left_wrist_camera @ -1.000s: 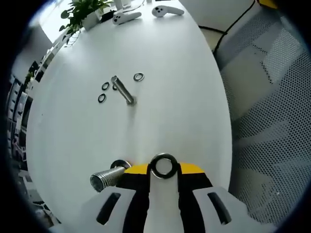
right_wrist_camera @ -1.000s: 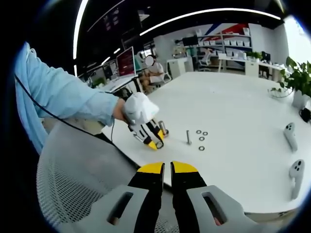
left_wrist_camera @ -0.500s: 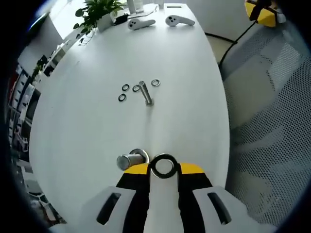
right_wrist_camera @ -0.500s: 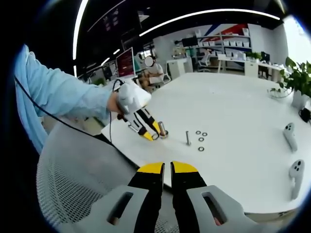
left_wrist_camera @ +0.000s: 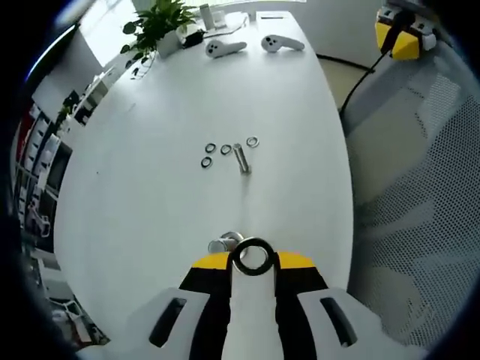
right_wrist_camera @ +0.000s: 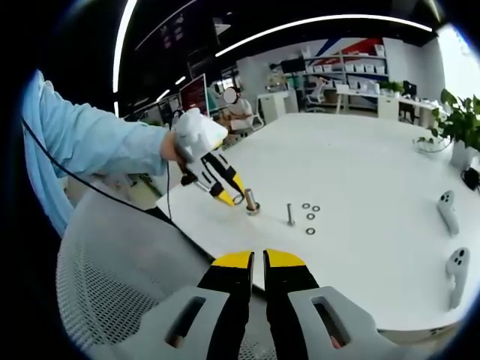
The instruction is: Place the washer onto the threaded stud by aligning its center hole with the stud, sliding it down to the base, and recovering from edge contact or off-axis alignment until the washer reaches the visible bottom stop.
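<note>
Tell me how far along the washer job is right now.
Done: the left gripper has picked up a washer. In hand: it holds the washer beside the threaded stud, not yet over its tip. Left: centring the hole, sliding it to the base. Three spare washers lie by a second stud.

Nothing readable is showing up in either view, honestly. The monitor (right_wrist_camera: 193,94) off in the background of the right gripper view is glowing reddish with something on it, but it's way too small and blurry to make out any words. The shelves (right_wrist_camera: 358,54) at the back wall are carrying boxes that are too tiny to read as well. No labels, brands or numbers are coming through on anything lying on the white table (left_wrist_camera: 150,187) either.
</note>
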`<state>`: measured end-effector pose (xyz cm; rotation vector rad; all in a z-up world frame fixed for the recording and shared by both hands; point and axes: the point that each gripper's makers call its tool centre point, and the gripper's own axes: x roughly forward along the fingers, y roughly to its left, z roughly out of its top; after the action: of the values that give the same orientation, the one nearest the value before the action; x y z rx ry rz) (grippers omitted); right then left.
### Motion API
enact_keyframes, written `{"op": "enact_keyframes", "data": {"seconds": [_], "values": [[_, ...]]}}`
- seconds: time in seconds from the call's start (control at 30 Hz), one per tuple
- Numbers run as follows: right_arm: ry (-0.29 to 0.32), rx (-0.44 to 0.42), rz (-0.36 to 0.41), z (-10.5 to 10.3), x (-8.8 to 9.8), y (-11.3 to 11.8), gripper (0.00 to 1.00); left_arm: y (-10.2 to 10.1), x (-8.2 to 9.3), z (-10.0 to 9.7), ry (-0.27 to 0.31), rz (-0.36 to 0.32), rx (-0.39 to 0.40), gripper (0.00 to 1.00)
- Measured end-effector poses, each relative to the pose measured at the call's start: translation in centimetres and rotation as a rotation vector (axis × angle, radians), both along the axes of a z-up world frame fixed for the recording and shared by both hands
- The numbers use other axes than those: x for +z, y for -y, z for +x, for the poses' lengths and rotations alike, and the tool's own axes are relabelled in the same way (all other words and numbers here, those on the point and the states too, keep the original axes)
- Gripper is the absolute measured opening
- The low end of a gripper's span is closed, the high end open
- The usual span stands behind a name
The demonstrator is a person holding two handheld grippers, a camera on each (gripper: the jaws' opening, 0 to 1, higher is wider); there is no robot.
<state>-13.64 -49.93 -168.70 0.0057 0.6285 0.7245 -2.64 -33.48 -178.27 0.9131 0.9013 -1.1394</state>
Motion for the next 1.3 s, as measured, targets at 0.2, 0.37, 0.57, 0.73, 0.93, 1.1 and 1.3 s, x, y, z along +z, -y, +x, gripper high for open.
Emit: {"op": "enact_keyframes", "data": {"seconds": [0.2, 0.37, 0.57, 0.73, 0.93, 1.1, 1.3], "values": [[0.004, 0.001, 0.003, 0.0, 0.1, 0.0, 0.08, 0.3, 1.1, 0.4, 0.029, -0.005, -0.002, 0.19], [0.004, 0.005, 0.004, 0.0, 0.1, -0.1, 0.08, 0.3, 0.8, 0.7, 0.039, 0.018, -0.021, 0.19], [0.001, 0.011, 0.003, -0.1, 0.0, -0.2, 0.08, 0.3, 0.8, 1.7, 0.053, 0.021, -0.017, 0.19], [-0.002, 0.013, 0.002, -0.1, 0.0, -0.2, 0.08, 0.1, 0.5, 2.5, 0.058, 0.037, -0.018, 0.19], [-0.005, 0.014, 0.002, -0.1, 0.0, -0.2, 0.08, 0.1, 0.1, 2.8, 0.052, 0.051, -0.028, 0.19], [-0.008, 0.01, 0.0, -0.1, -0.1, -0.1, 0.08, 0.0, -0.2, 3.2, 0.042, 0.054, -0.024, 0.19], [-0.01, 0.004, -0.003, -0.1, -0.1, 0.0, 0.08, 0.1, -0.8, 3.3, 0.036, 0.066, -0.031, 0.19]]}}
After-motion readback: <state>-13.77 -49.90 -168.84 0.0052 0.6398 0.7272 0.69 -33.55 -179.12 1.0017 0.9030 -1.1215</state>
